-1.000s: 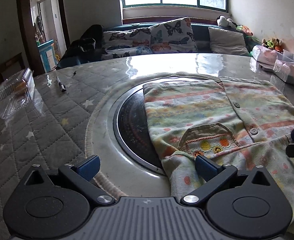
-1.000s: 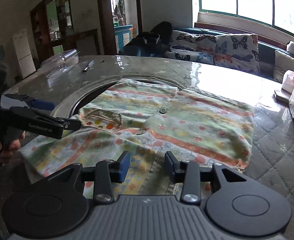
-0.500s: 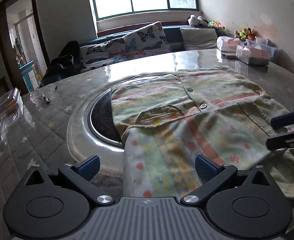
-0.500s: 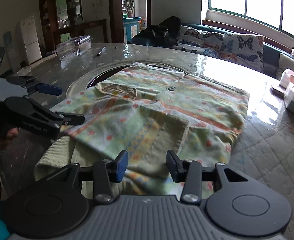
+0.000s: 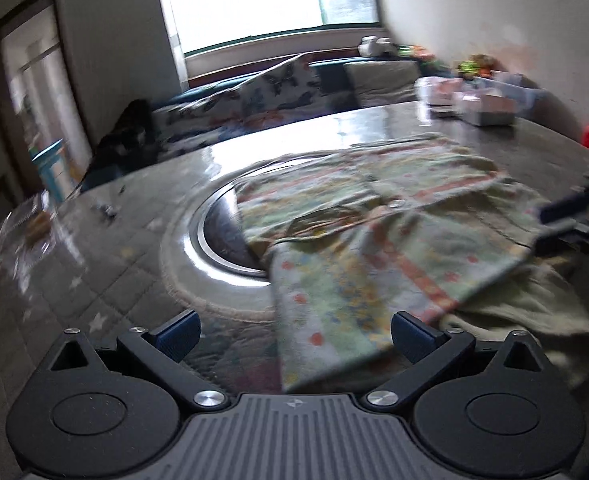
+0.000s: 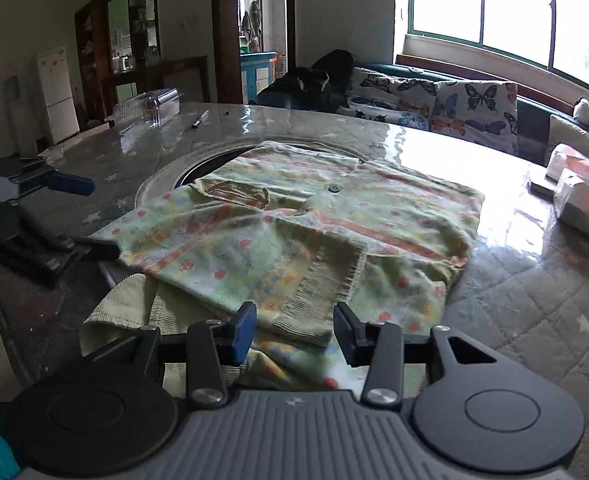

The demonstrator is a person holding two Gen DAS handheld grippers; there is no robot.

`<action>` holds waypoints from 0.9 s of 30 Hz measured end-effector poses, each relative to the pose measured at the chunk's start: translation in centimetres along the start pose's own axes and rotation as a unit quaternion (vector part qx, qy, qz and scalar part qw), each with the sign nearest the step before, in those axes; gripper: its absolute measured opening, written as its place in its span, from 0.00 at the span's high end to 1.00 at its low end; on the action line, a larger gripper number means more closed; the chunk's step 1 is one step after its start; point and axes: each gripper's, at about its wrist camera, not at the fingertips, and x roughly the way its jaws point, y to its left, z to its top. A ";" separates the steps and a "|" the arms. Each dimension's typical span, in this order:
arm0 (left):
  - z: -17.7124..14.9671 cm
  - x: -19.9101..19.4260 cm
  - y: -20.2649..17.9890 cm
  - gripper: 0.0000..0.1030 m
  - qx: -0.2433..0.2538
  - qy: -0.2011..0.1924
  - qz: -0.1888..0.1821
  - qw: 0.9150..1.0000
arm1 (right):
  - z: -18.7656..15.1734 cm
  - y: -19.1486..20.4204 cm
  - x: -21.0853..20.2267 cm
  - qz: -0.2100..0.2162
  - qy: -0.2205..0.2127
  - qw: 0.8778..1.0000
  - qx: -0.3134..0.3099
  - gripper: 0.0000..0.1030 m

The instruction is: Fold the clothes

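Observation:
A pale green patterned baby garment (image 6: 334, 216) with buttons and a small pocket lies on the round table, its near part folded over toward the middle; it also shows in the left wrist view (image 5: 374, 248). My left gripper (image 5: 294, 332) is open and empty at the garment's near left edge. My right gripper (image 6: 294, 332) is open, with the folded ribbed cuff (image 6: 322, 292) lying between and just beyond its fingers. Each gripper shows at the side of the other view: the left gripper (image 6: 70, 216), the right gripper (image 5: 566, 220).
The table has a quilted cover under clear plastic and a round dark hob (image 5: 222, 232) in its middle. A clear plastic box (image 6: 150, 108) and a pen (image 6: 198, 120) lie at the far left. Tissue packs (image 6: 582, 196) sit at the right. A sofa with butterfly cushions (image 6: 446, 108) stands behind.
Both grippers have drawn back toward the table's near edge. The garment's lower part now lies folded over its middle. The right gripper has opened wider.

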 end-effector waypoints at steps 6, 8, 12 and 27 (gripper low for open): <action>-1.1 -1.8 -2.8 0.08 0.105 -0.029 -0.065 0.992 | -0.2 -0.2 -0.4 0.004 0.005 1.000 0.001 0.58; -1.6 -1.8 -3.9 0.12 0.137 -0.035 -0.082 0.987 | -0.1 -0.3 -1.0 0.003 0.004 1.000 -0.002 0.57; -2.3 -1.4 -6.0 0.22 0.184 -0.049 -0.115 0.975 | -0.4 0.0 -2.0 0.001 0.009 1.000 -0.025 0.53; 0.6 0.5 -4.5 0.90 0.109 -0.078 -0.218 0.967 | -2.5 1.4 -4.4 0.000 0.032 0.994 -0.101 0.47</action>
